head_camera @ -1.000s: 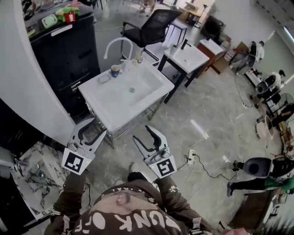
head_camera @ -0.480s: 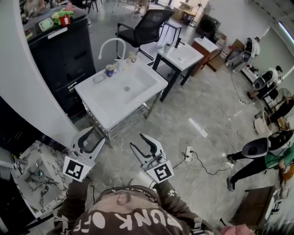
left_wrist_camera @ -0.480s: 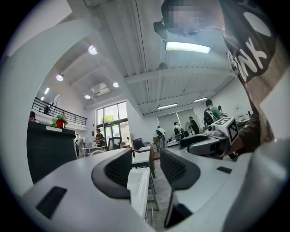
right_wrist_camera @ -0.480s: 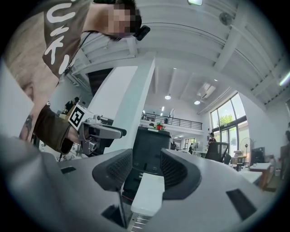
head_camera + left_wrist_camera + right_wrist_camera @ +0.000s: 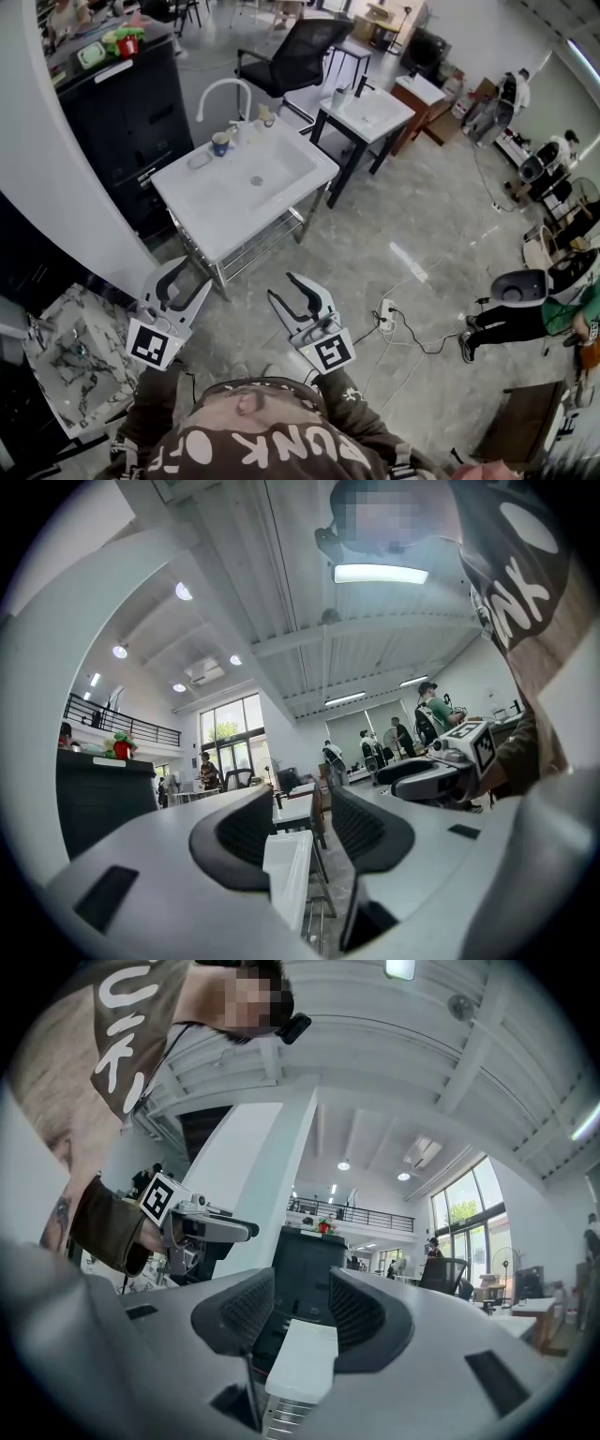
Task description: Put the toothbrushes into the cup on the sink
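Note:
The white sink (image 5: 272, 192) stands on a metal frame ahead of me, its curved faucet (image 5: 217, 92) at the back. A blue cup (image 5: 220, 143) sits on the rim by the faucet, beside a small dish (image 5: 200, 160). I cannot make out toothbrushes at this distance. Both grippers hang over the floor, short of the sink's front corner. My left gripper (image 5: 184, 277) (image 5: 300, 829) is open and empty. The jaws of my right gripper (image 5: 287, 290) (image 5: 302, 1312) are closing with nothing between them, a wide gap remaining. Each gripper view shows the sink's near edge (image 5: 286, 878) (image 5: 305, 1358) past the jaws.
A black cabinet (image 5: 131, 98) stands left of the sink, with a black chair (image 5: 295, 52) and a second sink (image 5: 370, 108) behind. A marble slab (image 5: 66, 347) lies at lower left. Cables (image 5: 403, 328) trail on the floor at right, near a bending person (image 5: 516, 314).
The sink has drifted slightly up and left in the head view. Both grippers stay low before it. The right jaws have narrowed a little. The person at right has moved.

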The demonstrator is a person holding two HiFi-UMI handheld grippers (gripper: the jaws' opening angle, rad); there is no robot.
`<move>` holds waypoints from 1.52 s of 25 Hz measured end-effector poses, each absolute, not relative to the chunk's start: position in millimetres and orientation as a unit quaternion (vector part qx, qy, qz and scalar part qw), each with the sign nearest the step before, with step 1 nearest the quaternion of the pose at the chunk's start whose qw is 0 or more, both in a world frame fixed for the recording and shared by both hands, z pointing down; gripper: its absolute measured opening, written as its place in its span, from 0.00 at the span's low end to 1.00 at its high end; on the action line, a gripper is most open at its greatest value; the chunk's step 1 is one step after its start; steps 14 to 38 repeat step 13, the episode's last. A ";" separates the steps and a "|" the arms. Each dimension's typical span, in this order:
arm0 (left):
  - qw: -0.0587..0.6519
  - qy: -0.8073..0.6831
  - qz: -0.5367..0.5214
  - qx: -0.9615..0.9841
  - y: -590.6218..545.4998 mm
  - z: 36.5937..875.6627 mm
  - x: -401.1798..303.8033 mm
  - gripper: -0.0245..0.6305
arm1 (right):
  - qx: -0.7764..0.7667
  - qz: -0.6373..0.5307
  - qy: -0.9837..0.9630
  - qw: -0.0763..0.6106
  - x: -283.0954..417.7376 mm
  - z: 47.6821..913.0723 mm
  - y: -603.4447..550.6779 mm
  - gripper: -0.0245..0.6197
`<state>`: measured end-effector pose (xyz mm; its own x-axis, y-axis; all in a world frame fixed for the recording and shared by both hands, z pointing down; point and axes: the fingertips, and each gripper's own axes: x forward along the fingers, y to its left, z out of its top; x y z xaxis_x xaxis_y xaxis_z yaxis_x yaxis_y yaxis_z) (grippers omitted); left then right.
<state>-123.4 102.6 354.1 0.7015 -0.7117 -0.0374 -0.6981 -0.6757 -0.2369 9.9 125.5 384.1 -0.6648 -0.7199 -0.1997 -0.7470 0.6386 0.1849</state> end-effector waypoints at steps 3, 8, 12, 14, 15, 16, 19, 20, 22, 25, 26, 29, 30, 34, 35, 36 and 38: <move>0.118 0.389 -0.030 -0.913 105.3 353.5 -122.9 0.32 | -0.405 0.129 0.904 0.054 11.2 382.7 128.0 0.34; 0.124 0.389 -0.026 -0.912 109.5 350.3 -118.3 0.32 | -0.405 0.131 0.903 0.056 15.2 379.9 131.7 0.34; 0.119 0.392 -0.028 -0.912 111.2 350.2 -116.4 0.32 | -0.404 0.134 0.903 0.054 17.8 378.7 133.0 0.33; 0.119 0.392 -0.028 -0.912 111.5 350.0 -116.0 0.32 | -0.404 0.135 0.903 0.054 18.4 378.5 133.3 0.33; 0.119 0.392 -0.028 -0.912 111.5 350.0 -116.0 0.32 | -0.404 0.135 0.903 0.054 18.4 378.5 133.3 0.33; 0.119 0.392 -0.028 -0.912 111.5 350.0 -116.0 0.32 | -0.404 0.135 0.903 0.054 18.4 378.5 133.3 0.33; 0.119 0.392 -0.028 -0.912 111.5 350.0 -116.0 0.32 | -0.404 0.135 0.903 0.054 18.4 378.5 133.3 0.33; 0.119 0.392 -0.028 -0.912 111.5 350.0 -116.0 0.32 | -0.404 0.135 0.903 0.054 18.4 378.5 133.3 0.33; 0.119 0.392 -0.028 -0.912 111.5 350.0 -116.0 0.32 | -0.404 0.135 0.903 0.054 18.4 378.5 133.3 0.33; 0.119 0.392 -0.028 -0.912 111.5 350.0 -116.0 0.32 | -0.404 0.135 0.903 0.054 18.4 378.5 133.3 0.33; 0.119 0.392 -0.028 -0.912 111.5 350.0 -116.0 0.32 | -0.404 0.135 0.903 0.054 18.4 378.5 133.3 0.33; 0.119 0.392 -0.028 -0.912 111.5 350.0 -116.0 0.32 | -0.404 0.135 0.903 0.054 18.4 378.5 133.3 0.33; 0.119 0.392 -0.028 -0.912 111.5 350.0 -116.0 0.32 | -0.404 0.135 0.903 0.054 18.4 378.5 133.3 0.33; 0.119 0.392 -0.028 -0.912 111.5 350.0 -116.0 0.32 | -0.404 0.135 0.903 0.054 18.4 378.5 133.3 0.33; 0.119 0.392 -0.028 -0.912 111.5 350.0 -116.0 0.32 | -0.404 0.135 0.903 0.054 18.4 378.5 133.3 0.33; 0.119 0.392 -0.028 -0.912 111.5 350.0 -116.0 0.32 | -0.404 0.135 0.903 0.054 18.4 378.5 133.3 0.33; 0.119 0.392 -0.028 -0.912 111.5 350.0 -116.0 0.32 | -0.404 0.135 0.903 0.054 18.4 378.5 133.3 0.33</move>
